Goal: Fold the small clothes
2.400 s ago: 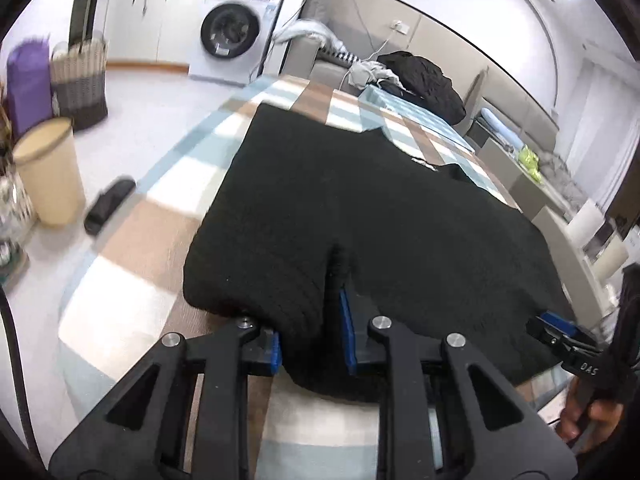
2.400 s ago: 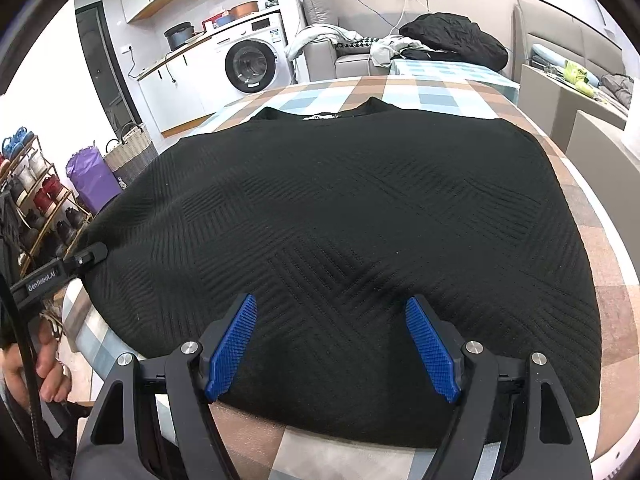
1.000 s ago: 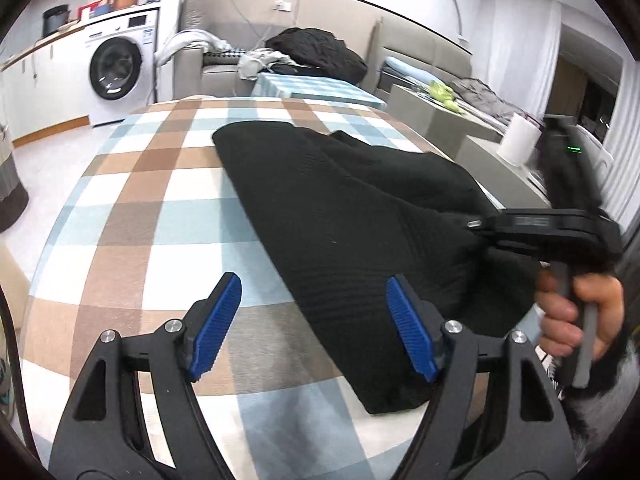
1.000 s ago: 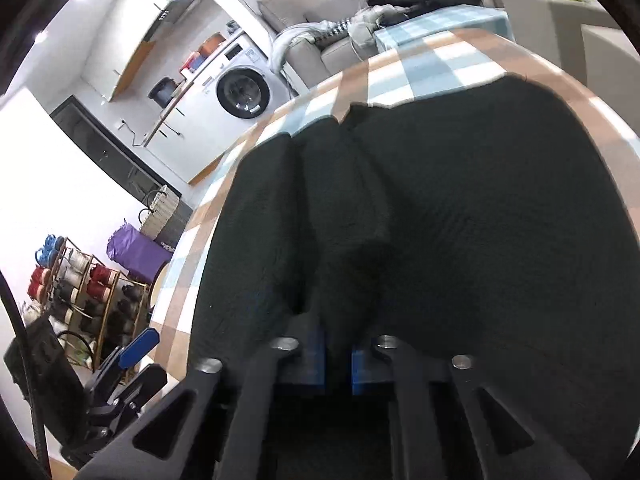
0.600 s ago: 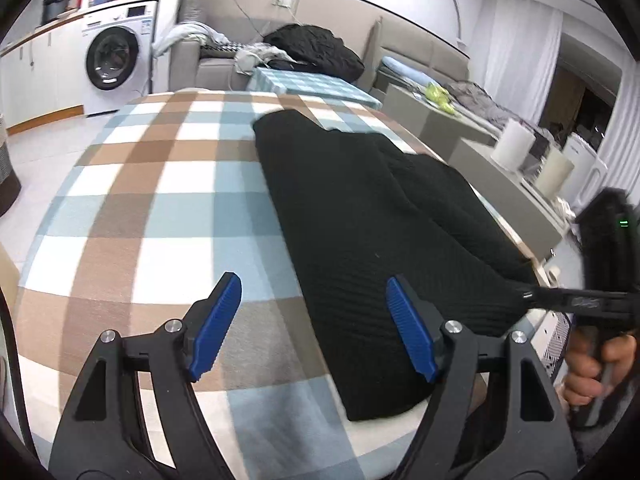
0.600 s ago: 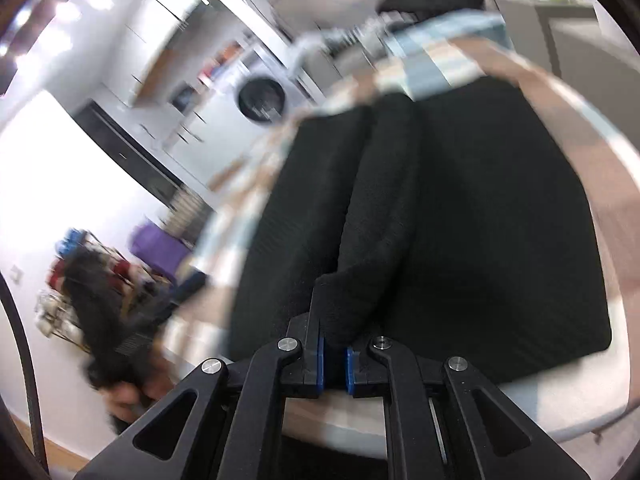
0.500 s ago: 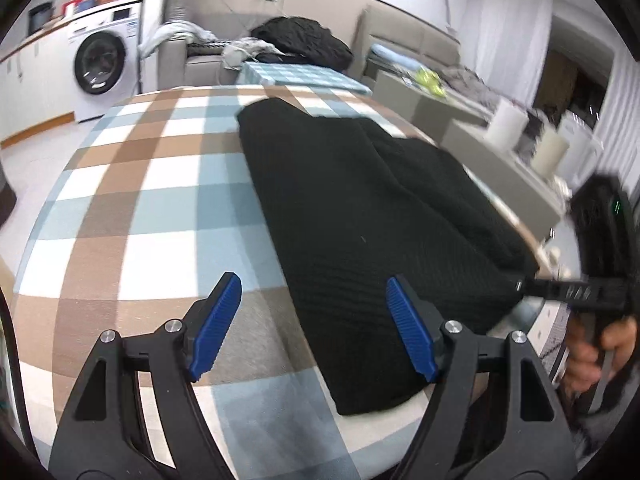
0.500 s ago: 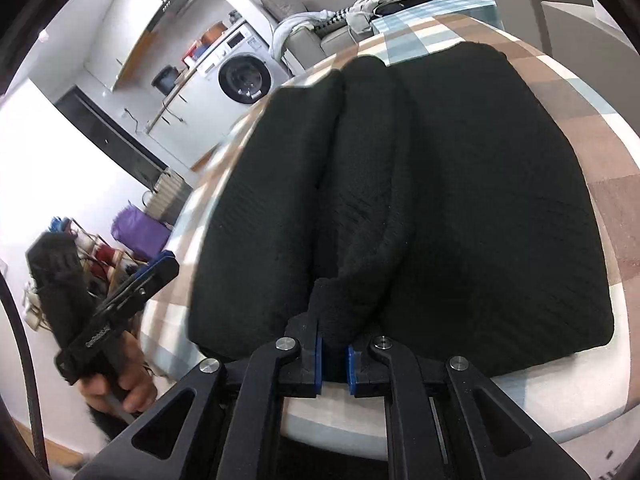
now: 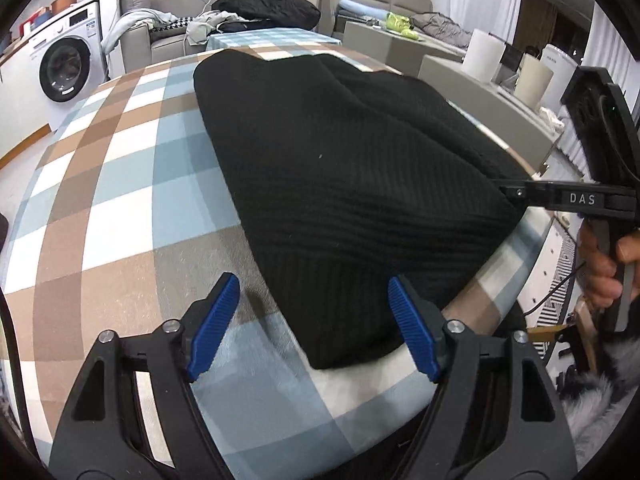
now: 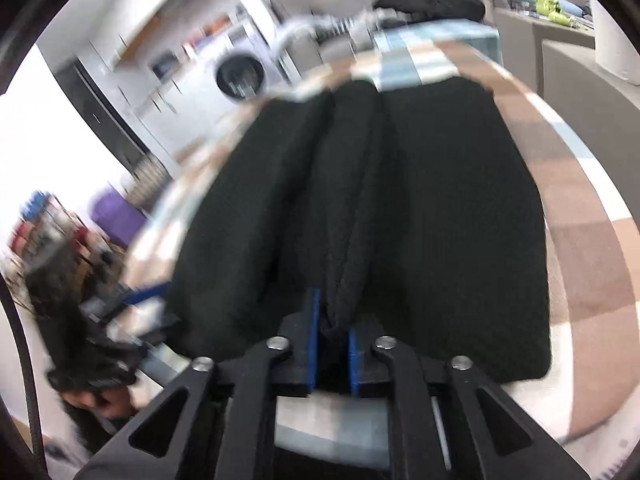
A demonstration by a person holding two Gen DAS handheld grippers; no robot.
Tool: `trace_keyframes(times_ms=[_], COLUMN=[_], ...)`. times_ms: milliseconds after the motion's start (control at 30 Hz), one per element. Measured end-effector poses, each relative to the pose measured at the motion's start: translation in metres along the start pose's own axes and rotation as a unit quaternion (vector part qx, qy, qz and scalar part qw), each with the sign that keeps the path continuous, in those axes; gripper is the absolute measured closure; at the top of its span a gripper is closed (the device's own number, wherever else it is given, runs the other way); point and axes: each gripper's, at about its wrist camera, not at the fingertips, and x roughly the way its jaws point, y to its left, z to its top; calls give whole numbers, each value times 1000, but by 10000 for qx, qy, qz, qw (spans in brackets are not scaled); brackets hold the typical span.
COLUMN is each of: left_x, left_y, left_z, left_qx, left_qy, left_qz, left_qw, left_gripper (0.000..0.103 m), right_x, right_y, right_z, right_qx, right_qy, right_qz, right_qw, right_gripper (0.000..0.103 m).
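Two blue pads spread wide in the left wrist view: left gripper (image 9: 314,322) with jaws standing open and opening a little further, pressing on nothing. Black knitted garment (image 9: 352,184) lying folded lengthwise on the checked tablecloth (image 9: 116,184), its near end reaching in between the jaws, closer to the right-hand pad, clear of both (bare cloth ahead of the left-hand pad). Beyond the right-hand jaw, at the garment's far edge, the right gripper (image 9: 510,191) coming in sideways, its tip at the fabric, a hand (image 9: 604,264) wrapped round its handle. Well past the jaws, a washing machine (image 9: 66,64) to the left and a sofa (image 9: 208,20) piled with dark clothes.

Right wrist view next, somewhat blurred. Right gripper (image 10: 333,338) nearly closed yet opening, with a raised ridge of the black knitted garment (image 10: 400,220) between the blue pads; hard to tell whether the pads press on it. Rest of the garment stretching ahead of the jaws across the checked tablecloth (image 10: 588,240), in long folds. Left of the jaws, low down, a smeared dark shape with a touch of blue (probably the left gripper, too blurred to tell).
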Motion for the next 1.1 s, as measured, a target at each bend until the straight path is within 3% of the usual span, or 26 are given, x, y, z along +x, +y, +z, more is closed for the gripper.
trace_keyframes(times_ms=[67,267,367,433,533,567,633,700,767,833,967,1100], left_x=[-2,-10,-12,-12,-13,-14,-15,-16,-18,-20,-20,-20], left_y=[1,10,20,29,34,36,37,39,41,43,46,51], left_z=[-1,1,2,2,4,4,5,5,5,6,6,5], left_qx=[-15,-190,-396,-606,-706,-720,-766,-818,-881,-909,-941,-1061], left_qy=[-3,-194,-266,-274,-345,-382,-403,-437,-481,-507,-506,-489], left_qz=[-26,-26,-49,-116,-149,-150,-156,-153,-179,-180,-89,-82], left_qw=[10000,9996,9989,9977,9968,9966,9961,9956,9948,9944,9942,9931], left_gripper=[26,26,26,26,26,26,26,26,26,26,26,26], right_x=[-5,-32,-29,-19,8,15,31,27,2,-16,-2,5], right_y=[0,4,8,16,27,30,35,39,47,49,35,23], right_z=[2,10,18,27,29,29,29,29,29,27,22,17], right_qx=[-13,-92,-88,-116,-202,-237,-326,-410,-581,-681,-514,-352], right_qy=[-81,-627,-708,-621,-243,-174,-23,-21,-448,-667,-388,-220], right_qz=[-135,-124,58,269,632,642,449,560,903,764,228,240], right_qw=[9999,9979,9974,9976,9975,9975,9985,9976,9932,9925,9977,9989], right_gripper=[78,75,66,56,56,57,74,98,97,98,97,89])
